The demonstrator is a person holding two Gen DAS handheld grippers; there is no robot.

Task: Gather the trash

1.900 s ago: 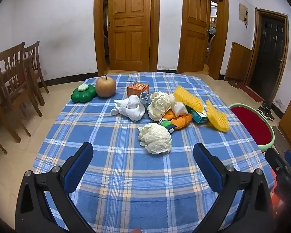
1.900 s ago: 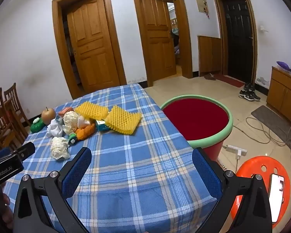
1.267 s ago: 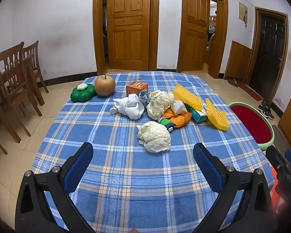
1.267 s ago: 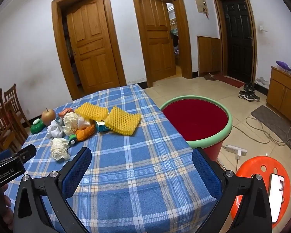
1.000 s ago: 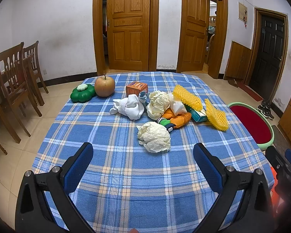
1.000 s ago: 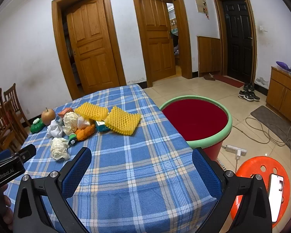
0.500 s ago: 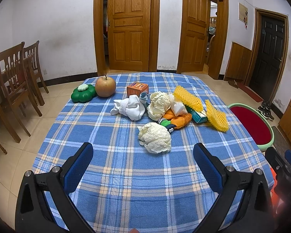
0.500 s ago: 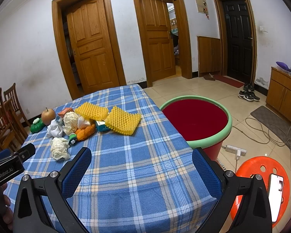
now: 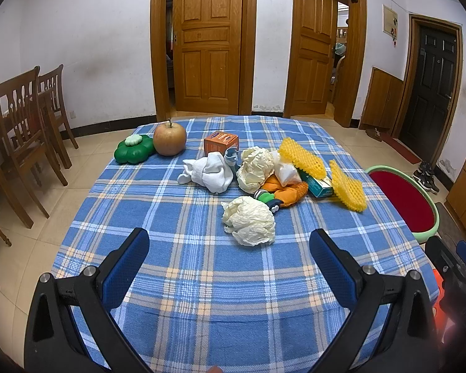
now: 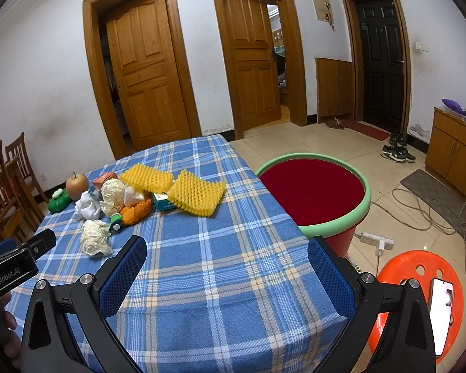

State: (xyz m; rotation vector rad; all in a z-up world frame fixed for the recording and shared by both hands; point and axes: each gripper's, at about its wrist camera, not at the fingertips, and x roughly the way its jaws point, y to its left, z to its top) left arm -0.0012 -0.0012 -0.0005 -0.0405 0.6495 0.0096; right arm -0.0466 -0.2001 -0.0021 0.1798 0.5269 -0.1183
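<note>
Cream crumpled paper wad (image 9: pixel 249 219) on blue plaid tablecloth (image 9: pixel 202 279).

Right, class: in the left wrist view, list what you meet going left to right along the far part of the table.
Green clover-shaped container → apple → orange box → yellow foam net.

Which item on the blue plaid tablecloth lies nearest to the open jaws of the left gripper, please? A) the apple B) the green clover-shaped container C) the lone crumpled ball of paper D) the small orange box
C: in the left wrist view the lone crumpled paper ball sits apart from the pile, just ahead of the left gripper, while the apple, orange box and green container lie toward the table's far edge.
</note>
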